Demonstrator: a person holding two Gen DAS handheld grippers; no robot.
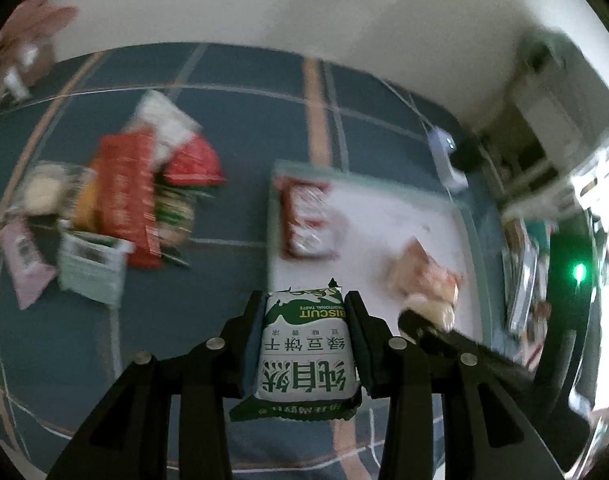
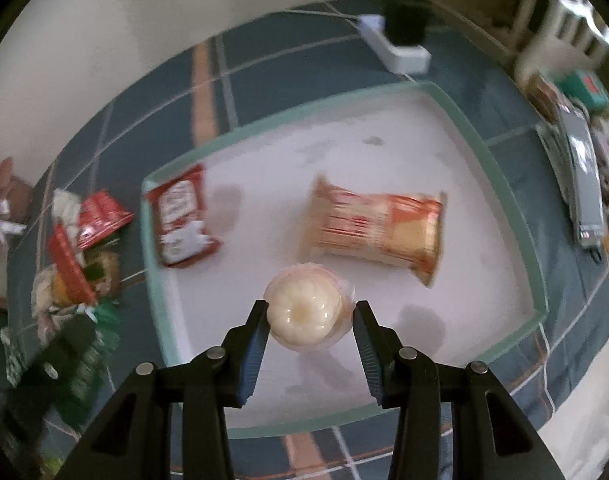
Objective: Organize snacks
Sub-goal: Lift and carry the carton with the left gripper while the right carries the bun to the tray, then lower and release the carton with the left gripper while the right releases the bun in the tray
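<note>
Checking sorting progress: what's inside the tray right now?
The tray holds a ketchup packet, an orange wafer pack and a jelly cup between the right claw fingers.

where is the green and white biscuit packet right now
In the left wrist view, the green and white biscuit packet is clamped in the left gripper, above the near-left edge of the white tray.
</note>
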